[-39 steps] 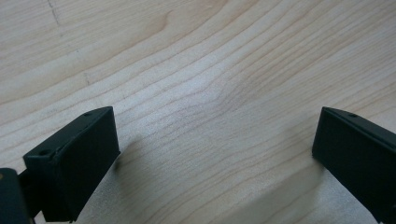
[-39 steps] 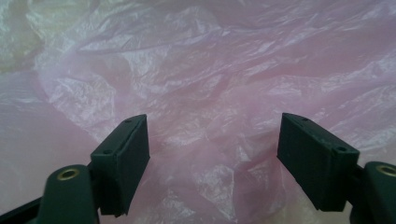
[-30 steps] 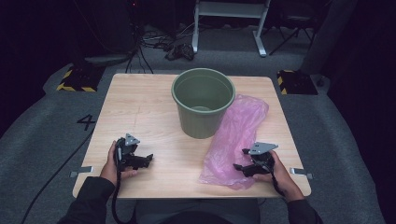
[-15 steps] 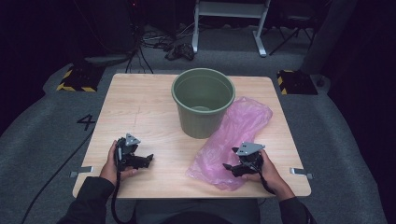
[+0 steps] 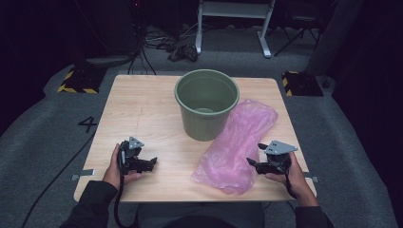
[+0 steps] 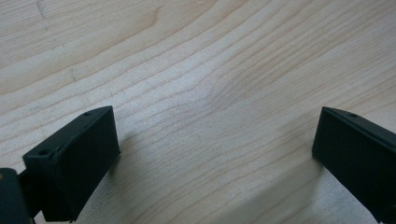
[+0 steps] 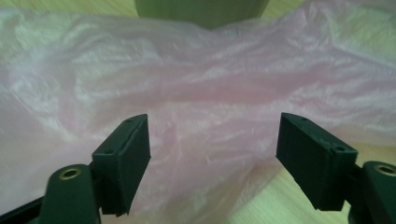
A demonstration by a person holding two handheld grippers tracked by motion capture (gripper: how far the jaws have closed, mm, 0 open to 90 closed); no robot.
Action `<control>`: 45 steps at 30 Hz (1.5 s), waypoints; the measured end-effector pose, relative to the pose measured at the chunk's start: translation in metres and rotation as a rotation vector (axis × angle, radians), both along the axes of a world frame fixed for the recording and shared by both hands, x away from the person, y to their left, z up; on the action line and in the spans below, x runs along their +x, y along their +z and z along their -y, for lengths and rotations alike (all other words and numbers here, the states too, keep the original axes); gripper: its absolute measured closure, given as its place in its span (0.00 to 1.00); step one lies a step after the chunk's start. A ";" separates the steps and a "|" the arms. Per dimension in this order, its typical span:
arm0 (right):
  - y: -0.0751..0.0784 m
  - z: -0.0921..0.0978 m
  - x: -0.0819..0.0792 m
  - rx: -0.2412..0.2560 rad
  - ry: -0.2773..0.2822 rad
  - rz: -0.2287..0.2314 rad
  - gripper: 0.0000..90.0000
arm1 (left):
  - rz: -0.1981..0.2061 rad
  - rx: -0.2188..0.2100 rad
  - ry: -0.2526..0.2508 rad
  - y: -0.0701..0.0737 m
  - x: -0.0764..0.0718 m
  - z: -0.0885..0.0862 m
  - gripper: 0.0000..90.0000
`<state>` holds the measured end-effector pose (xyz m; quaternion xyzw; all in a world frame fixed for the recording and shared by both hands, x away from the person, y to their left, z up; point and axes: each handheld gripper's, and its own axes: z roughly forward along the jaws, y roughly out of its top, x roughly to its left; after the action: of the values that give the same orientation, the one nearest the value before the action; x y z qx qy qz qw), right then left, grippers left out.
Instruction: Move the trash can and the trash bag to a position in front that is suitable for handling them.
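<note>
The table is pale wood with fine grain, smooth and matt. The pink bag is thin plastic film — crinkled, slightly glossy. The green bucket looks like matt plastic — its wall smooth.

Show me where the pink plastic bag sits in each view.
High view: pink plastic bag lies right of centre, beside the green bucket.
Left gripper view: bare wooden table between the jaws.
Right gripper view: bag spreads ahead of the open jaws.
Shared landmark: the wooden table.
</note>
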<state>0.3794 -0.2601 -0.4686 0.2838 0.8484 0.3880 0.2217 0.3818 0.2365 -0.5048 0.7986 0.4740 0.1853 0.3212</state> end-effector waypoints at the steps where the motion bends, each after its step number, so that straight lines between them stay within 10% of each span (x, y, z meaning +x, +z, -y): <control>1: -0.005 0.000 0.002 0.014 0.017 -0.025 0.30 | 0.001 0.006 -0.014 0.000 0.000 0.000 0.00; 8: -0.024 -0.018 0.005 -0.004 0.112 -0.115 0.29 | 0.013 0.007 -0.103 0.007 -0.008 0.010 0.22; 26: -0.030 -0.048 0.007 -0.014 0.153 -0.134 0.29 | 0.090 -0.138 -0.322 0.042 -0.035 0.062 0.19; 34: -0.031 -0.056 0.009 -0.014 0.148 -0.135 0.28 | 0.051 -0.193 -0.418 0.044 -0.038 0.092 0.19; 45: -0.030 -0.057 0.009 -0.022 0.154 -0.120 0.27 | -0.040 -0.077 -0.462 0.014 -0.022 0.121 0.42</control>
<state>0.3880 -0.2027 -0.4990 0.2380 0.8837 0.3767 0.1431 0.3595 0.1157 -0.4907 0.8767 0.2916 0.0728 0.3757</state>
